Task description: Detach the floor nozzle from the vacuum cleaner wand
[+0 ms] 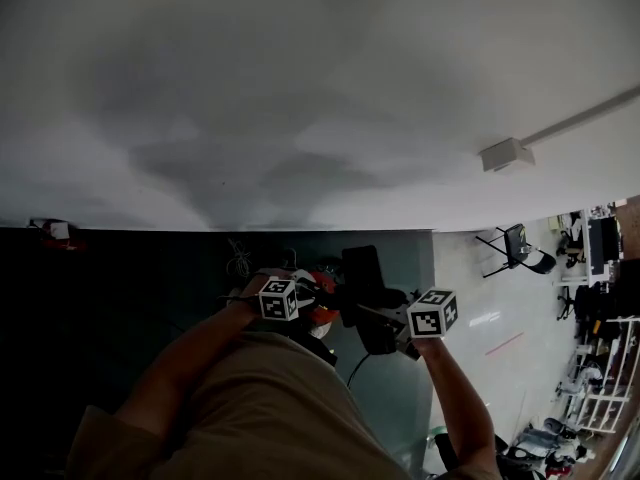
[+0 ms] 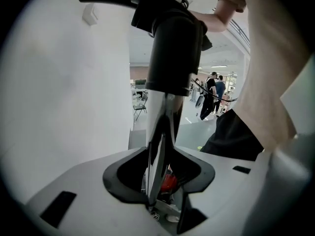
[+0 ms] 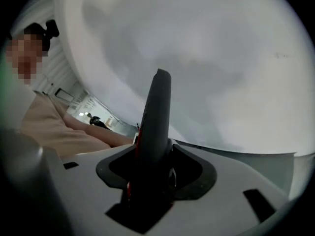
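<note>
Both grippers are held up close in front of me before a pale wall. My left gripper (image 1: pixel 303 305) is shut on the shiny silver wand (image 2: pixel 160 141), which rises between its jaws to a black collar (image 2: pixel 174 48). A red part (image 2: pixel 169 183) shows low in the jaw gap, and also between the grippers (image 1: pixel 322 314). My right gripper (image 1: pixel 388 324) is shut on a dark grey tapered piece (image 3: pixel 154 122) that looks like the floor nozzle; it stands up between the jaws. The black nozzle body (image 1: pixel 363 271) lies between the two marker cubes. Where wand and nozzle join is hidden.
A pale wall (image 1: pixel 300 98) fills the upper half of the head view. To the right are a glossy floor (image 1: pixel 500 338), a folding chair (image 1: pixel 515 245) and shelves (image 1: pixel 605 388). People (image 2: pixel 212 95) walk in the distance. My beige shirt (image 1: pixel 270 418) fills the foreground.
</note>
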`<state>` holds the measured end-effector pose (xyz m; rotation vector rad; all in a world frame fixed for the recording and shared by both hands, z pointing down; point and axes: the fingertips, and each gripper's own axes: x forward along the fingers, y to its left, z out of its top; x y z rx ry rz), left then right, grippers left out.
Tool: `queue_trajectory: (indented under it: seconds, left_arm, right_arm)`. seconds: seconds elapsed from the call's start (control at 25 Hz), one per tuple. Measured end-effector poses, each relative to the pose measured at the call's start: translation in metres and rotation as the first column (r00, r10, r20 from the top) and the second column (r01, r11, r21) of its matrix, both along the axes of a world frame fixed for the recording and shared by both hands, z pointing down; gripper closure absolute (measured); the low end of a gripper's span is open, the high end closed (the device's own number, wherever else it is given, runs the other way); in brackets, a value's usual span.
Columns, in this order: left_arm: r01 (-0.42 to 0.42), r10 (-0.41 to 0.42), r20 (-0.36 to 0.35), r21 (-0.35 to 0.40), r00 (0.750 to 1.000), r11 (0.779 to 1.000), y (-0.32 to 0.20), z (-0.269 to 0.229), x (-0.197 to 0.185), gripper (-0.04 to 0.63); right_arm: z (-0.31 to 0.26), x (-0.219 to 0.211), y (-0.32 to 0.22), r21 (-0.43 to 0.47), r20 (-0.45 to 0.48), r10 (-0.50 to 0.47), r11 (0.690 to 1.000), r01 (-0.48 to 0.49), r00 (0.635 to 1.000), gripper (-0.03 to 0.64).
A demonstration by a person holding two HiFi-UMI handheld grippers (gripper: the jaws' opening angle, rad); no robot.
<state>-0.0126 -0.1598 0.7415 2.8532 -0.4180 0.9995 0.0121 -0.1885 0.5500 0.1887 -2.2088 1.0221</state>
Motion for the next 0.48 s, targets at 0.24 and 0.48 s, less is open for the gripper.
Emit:
queue_trajectory:
  seconds: [0.24, 0.48]
  left_arm:
    - [0.000, 0.000, -0.030, -0.004, 1.000, 1.000, 0.002, -0.003, 0.002, 0.440]
    - [-0.014, 0.014, -0.047, -0.006, 0.999, 1.000, 0.002, -0.001, 0.004, 0.442]
  right_arm:
    - [-0.006, 0.008, -0.005, 0.039, 0.010, -0.043, 0.998, 0.043, 0.999, 0.399]
    - [-0.007, 0.018, -0.020, -0.026, 0.044, -0.016, 1.000, 0.017, 0.999, 0.413]
